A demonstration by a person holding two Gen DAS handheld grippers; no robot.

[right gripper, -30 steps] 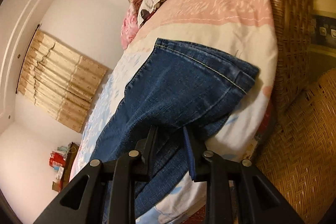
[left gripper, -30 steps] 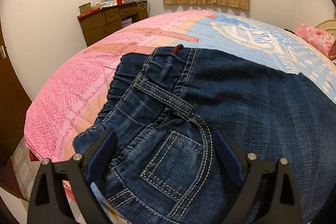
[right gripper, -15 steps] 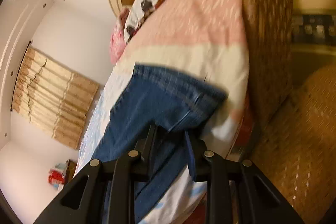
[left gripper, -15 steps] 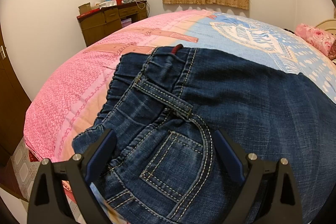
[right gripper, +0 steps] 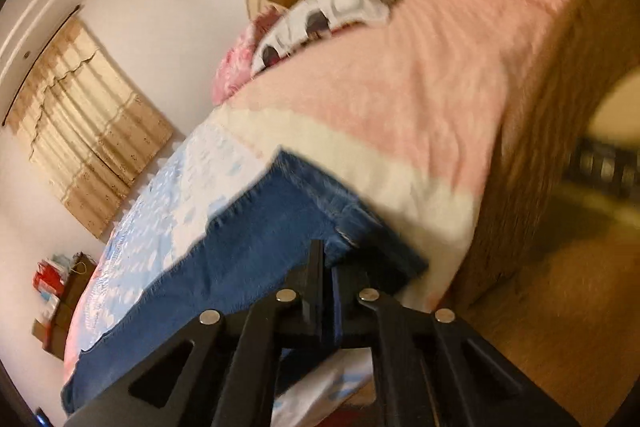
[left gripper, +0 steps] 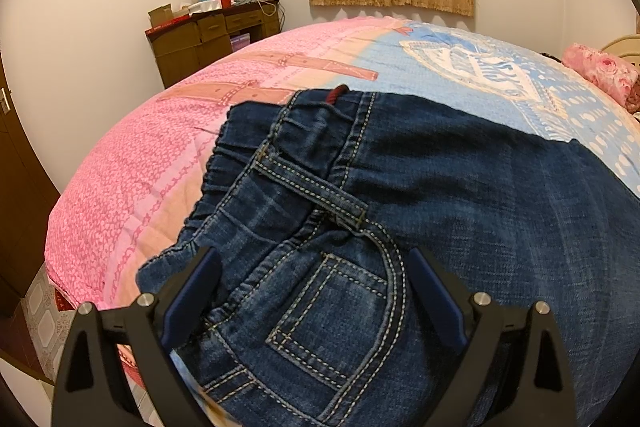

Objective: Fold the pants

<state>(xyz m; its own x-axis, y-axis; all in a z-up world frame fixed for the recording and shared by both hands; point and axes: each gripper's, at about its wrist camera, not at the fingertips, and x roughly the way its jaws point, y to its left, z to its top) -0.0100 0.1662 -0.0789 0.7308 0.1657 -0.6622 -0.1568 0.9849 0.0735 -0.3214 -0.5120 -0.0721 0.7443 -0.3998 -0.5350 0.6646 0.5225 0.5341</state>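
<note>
The right gripper (right gripper: 326,263) is seen with its jaws drawn nearly together, pinched on the hem end of the pants (right gripper: 256,227); the view is blurred, so the depth of the bite cannot be judged. The left gripper (left gripper: 312,291) is held wide, its fingers straddling the waistband and coin pocket without closing on the denim.

The step in hand is judged to be the lifting of the leg end toward the waist. For this to be done well, both layers of the hem should be kept in the pinch, and the cloth should be carried low and straight along the leg so that no twist is put into the fold; the waist could be steadied by the left gripper.

The pants are laid flat on the bed (left gripper: 132,163), near its edge. Their long axis is run across the bedspread, with the elastic waistband at the left gripper's end and the hems at the right gripper's end.
</note>
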